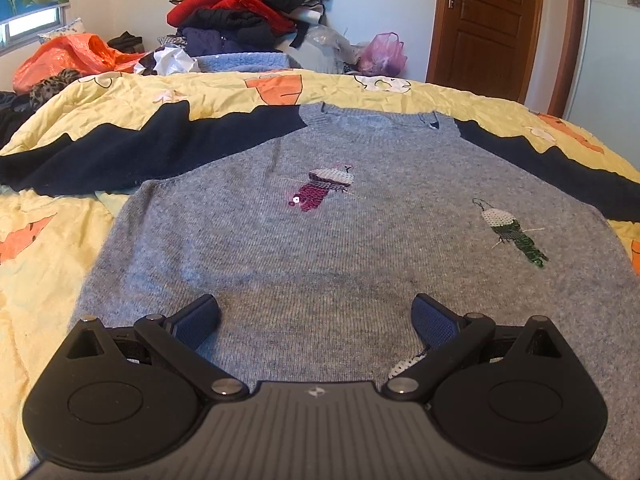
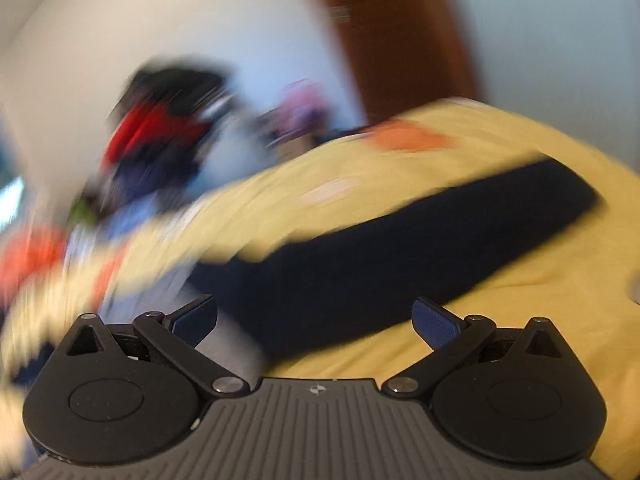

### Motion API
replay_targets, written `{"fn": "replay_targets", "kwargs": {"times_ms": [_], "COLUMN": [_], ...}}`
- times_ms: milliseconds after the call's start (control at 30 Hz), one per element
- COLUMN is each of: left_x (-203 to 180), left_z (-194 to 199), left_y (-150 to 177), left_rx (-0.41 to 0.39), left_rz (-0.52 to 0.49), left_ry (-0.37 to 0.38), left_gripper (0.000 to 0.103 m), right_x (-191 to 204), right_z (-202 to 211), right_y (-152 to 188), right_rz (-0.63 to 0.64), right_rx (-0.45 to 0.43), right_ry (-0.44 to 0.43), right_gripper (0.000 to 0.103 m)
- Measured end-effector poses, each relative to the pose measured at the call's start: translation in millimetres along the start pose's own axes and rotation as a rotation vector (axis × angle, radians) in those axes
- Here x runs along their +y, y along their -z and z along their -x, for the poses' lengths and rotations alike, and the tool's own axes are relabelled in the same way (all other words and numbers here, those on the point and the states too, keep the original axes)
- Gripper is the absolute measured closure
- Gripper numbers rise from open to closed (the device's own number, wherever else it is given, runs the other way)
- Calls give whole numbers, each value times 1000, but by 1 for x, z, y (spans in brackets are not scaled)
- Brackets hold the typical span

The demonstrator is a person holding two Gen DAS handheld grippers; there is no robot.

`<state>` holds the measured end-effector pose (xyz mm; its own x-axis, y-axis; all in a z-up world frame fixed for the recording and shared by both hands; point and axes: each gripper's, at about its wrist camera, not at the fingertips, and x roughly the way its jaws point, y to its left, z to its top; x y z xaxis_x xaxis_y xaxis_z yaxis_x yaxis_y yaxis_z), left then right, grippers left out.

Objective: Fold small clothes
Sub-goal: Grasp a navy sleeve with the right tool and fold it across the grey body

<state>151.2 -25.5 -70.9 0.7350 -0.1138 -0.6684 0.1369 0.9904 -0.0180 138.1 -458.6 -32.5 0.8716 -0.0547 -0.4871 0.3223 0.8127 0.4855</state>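
Grey sweater flat on the bed, both my grippers spread wide.

Left wrist: my left gripper (image 1: 316,320) hangs empty over the lower body of the grey knitted sweater with navy sleeves (image 1: 320,240), spread on the yellow patterned quilt (image 1: 40,280).
Right wrist (badly blurred): my right gripper (image 2: 316,320), open and empty, faces a navy sleeve (image 2: 400,240); I'd pinch near its cuff and fold inward.

Your left wrist view: sits low and close over grey sweater (image 1: 320,248), near its hem, facing up its body toward neckline, clothes pile (image 1: 248,12) and door (image 1: 484,24) at far wall. Your right wrist view: heavily blurred, tilted, low over yellow quilt (image 2: 520,300), facing across navy sleeve (image 2: 400,240). Both views share quilt, sleeve, clothes pile, door; each shows own wide-spread fingers at bottom edge
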Motion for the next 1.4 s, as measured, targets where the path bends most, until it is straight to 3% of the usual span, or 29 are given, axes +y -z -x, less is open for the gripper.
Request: {"fn": "replay_targets", "kwargs": {"times_ms": [100,233,367,500,600,667,733,833,900,1033,1100,1167,1300,1400], "left_x": [0,2,4,4,7,10,15,26,31,32,31,31,29,29], "left_z": [0,1,3,3,3,4,6,8,9,9,9,8,8,8], "left_y": [0,1,1,1,1,1,1,2,3,3,3,3,3,3], "left_rx": [-2,-6,-9,-10,-16,-24,-35,-57,-69,-75,-73,-72,-68,-68], "left_rz": [3,13,21,23,39,60,85,148,185,200,194,189,177,174], "left_ry": [2,10,15,16,28,44,63,108,130,138,134,130,121,119], "left_gripper": [0,0,0,0,0,0,0,0,0,0,0,0,0,0], "right_x": [-71,-131,-165,-172,-171,-169,-167,-136,-97,19,73,118,160,166], "right_z": [-5,-13,-25,-33,-37,-37,-36,-32,-26,-22,-30,-48,-91,-81], "right_y": [-36,-59,-53,-54,-52,-54,-56,-59,-59,-32,-6,26,85,101], "right_rz": [-242,-388,-536,-548,-498,-484,-460,-337,-243,2,68,125,188,206], "right_rx": [-71,-105,-110,-150,-170,-161,-159,-197,-220,-194,-119,-17,131,137], "right_ry": [79,156,121,93,116,159,185,223,174,-33,-170,-252,-229,-180], "right_gripper": [4,21,42,44,60,86,88,88,88,88,88,89,87,69]}}
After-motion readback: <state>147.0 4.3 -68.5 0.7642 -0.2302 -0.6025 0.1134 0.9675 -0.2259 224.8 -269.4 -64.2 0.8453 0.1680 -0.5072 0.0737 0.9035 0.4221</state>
